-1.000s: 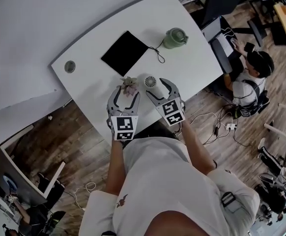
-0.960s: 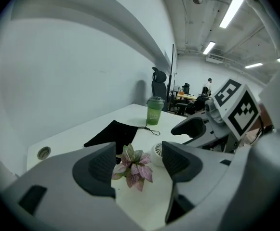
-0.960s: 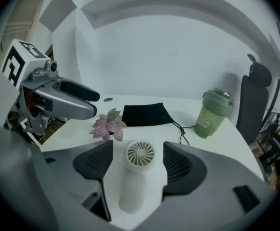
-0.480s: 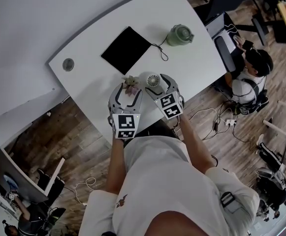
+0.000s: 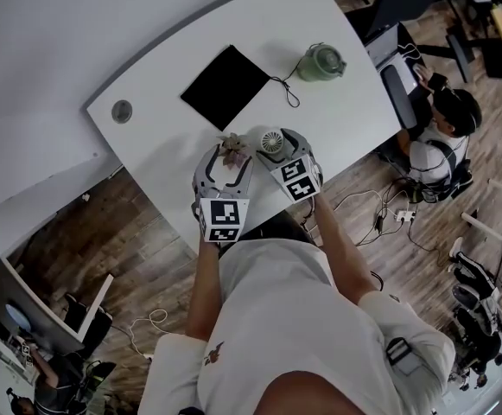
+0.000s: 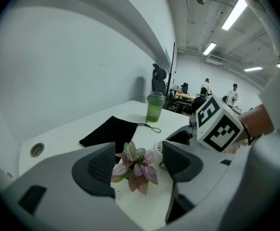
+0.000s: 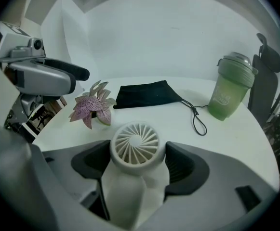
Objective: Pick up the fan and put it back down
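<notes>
A small white fan (image 7: 136,143) stands on the white table (image 5: 337,119), near its front edge. Its round grille head sits between the two pads of my right gripper (image 7: 139,166). The jaws are closing around it, still spread wide, with no clear press on the fan. From the head view, the right gripper (image 5: 277,145) reaches over the fan (image 5: 271,139). My left gripper (image 6: 139,163) stands open around a small pink-leaved plant (image 6: 136,166), and its pads stay apart from the leaves. The plant (image 5: 232,150) is just left of the fan.
A black pouch (image 5: 226,86) with a cord lies behind the plant. A green lidded cup (image 5: 321,62) stands at the back right, and a round grommet (image 5: 122,111) at the table's left end. A person (image 5: 445,137) sits at a desk to the right.
My right gripper has come down and forward over the fan, so the fan's head now sits between its jaws. The left gripper has stayed around the plant.
</notes>
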`<state>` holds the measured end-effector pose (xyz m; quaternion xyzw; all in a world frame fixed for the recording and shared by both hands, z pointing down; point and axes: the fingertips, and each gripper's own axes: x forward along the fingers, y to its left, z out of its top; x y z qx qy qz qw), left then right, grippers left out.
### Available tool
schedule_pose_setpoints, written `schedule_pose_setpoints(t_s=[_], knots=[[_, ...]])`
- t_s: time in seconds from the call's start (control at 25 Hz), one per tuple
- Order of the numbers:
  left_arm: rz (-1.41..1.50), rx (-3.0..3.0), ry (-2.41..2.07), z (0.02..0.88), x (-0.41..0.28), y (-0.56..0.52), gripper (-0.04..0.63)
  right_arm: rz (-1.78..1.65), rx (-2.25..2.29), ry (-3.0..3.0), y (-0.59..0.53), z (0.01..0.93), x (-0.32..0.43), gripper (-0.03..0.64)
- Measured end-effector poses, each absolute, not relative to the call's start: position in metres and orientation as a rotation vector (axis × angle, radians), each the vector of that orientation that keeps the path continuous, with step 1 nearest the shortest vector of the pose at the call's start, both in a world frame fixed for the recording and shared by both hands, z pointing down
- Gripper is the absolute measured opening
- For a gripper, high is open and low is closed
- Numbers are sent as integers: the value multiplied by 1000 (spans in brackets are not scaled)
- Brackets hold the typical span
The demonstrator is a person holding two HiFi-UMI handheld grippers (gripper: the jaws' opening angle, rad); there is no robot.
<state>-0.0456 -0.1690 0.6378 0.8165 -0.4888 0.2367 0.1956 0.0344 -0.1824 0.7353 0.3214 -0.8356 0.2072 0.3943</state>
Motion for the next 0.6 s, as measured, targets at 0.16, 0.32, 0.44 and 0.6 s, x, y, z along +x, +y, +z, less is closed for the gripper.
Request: schedule_pose_setpoints(t_s=[0.16, 0.32, 0.44, 0.6], knots=[[661, 2288, -1377, 635, -44, -170, 301, 524, 807, -2117, -183, 734, 35, 359], [659, 2292, -1382, 632, -43, -169, 301, 513, 812, -2121, -181, 730, 36, 357], [656, 2300, -1389, 628, -42, -168, 301, 499, 825, -2136, -182, 723, 37, 356], [649, 2316, -1402, 621, -41, -167, 301, 479, 857, -2167, -184, 707, 38, 356]])
